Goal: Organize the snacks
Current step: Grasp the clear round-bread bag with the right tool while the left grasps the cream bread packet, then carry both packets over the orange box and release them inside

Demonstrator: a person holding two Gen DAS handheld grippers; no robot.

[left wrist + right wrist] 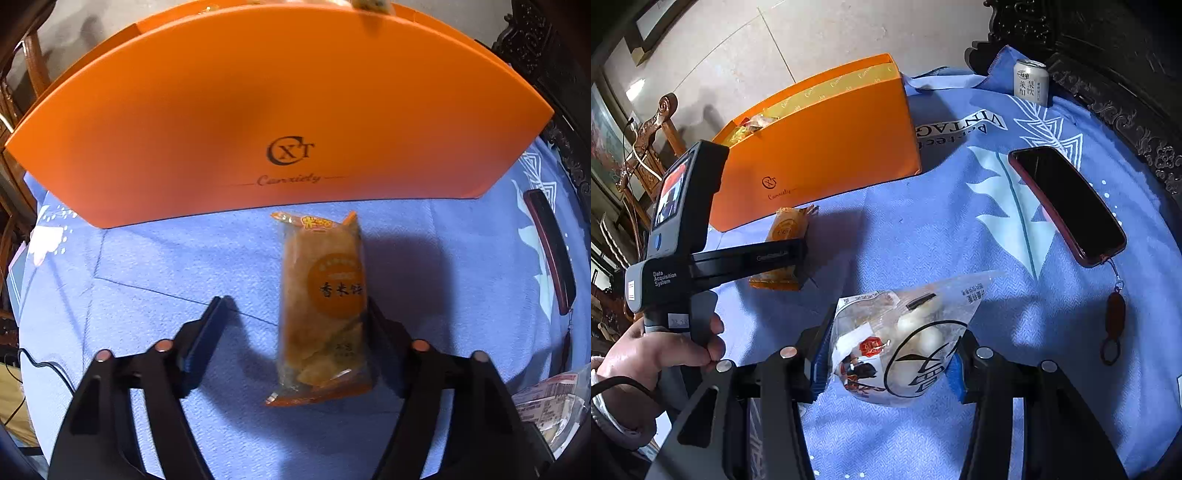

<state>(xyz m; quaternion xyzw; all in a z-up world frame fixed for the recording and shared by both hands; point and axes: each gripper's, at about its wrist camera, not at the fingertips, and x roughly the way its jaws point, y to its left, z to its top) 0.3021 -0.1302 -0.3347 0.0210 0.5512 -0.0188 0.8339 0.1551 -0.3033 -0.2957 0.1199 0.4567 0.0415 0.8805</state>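
Note:
An orange rice-cracker packet point(321, 295) lies on the blue cloth point(147, 266) in front of the orange box point(258, 122). My left gripper point(295, 302) stands over it, open. The packet rests against the right finger, and a gap shows at the left finger. From the right wrist view, the left gripper point(790, 258) is down over that packet point(786, 225), with a person's hand point(665, 350) on its handle. My right gripper point(888, 347) is shut on a clear bag point(905, 343) of white round snacks, with both blue pads against its sides. The orange box point(820, 147) is open on top, with wrapped snacks point(753, 123) inside.
A dark phone point(1067, 203) with a strap charm point(1115, 314) lies on the cloth at the right. At the back right stands a drink can point(1030, 83). Dark carved wood point(1126, 110) borders the right side. A wooden chair point(661, 125) stands behind the box.

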